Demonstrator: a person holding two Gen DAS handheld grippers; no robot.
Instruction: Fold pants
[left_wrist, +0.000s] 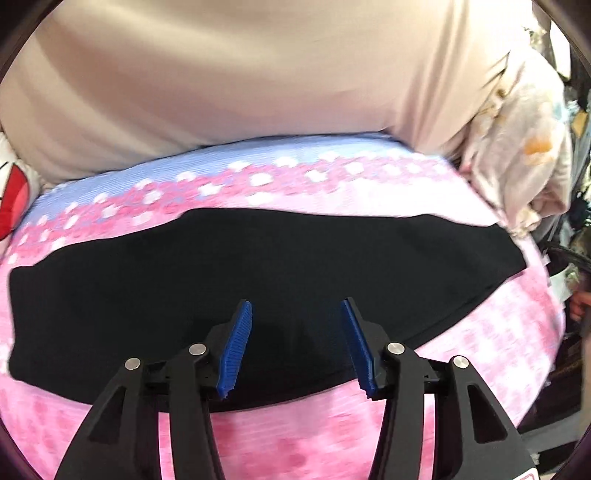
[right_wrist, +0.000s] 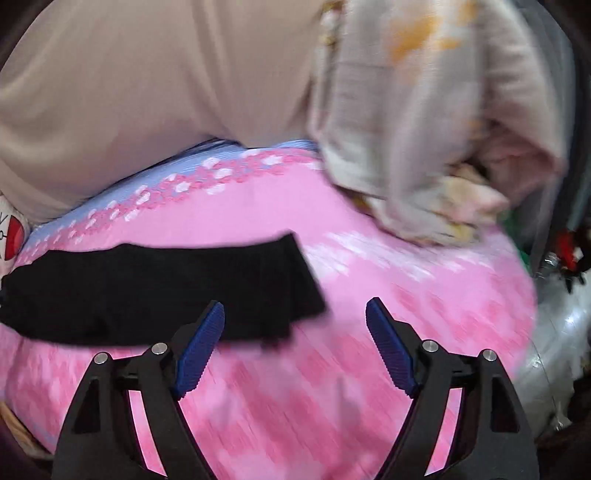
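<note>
- Left gripper: blue pads spread wide, nothing between them. It hangs over the near half of the black pants, about mid-length; whether the tips touch the cloth cannot be told.
- Right gripper: pads spread wide too, empty. Its left pad overlaps the near edge of the pants in the view; its right pad sits over bare sheet.
- Pants: a flat black band on the pink patterned bedsheet. Long axis runs side to side, crosswise to both grippers' fingers.
- From the left gripper the pants spread straight ahead and out to both sides. From the right gripper they lie ahead and to the left, with one short end just ahead of the left pad.
- Judgement: the left gripper is nearer the middle of the band, the right gripper nearer that right-hand end. A lengthwise fold would likely turn on the right gripper pinching that end corner and carrying it leftward along the long axis.
- Which end is waist and which is cuff: cannot tell; the cloth is too dark and blurred.
- Farther out: a beige pillow beyond the sheet, and a pale crumpled cloth with orange marks ahead to the right, well apart from the pants.
</note>
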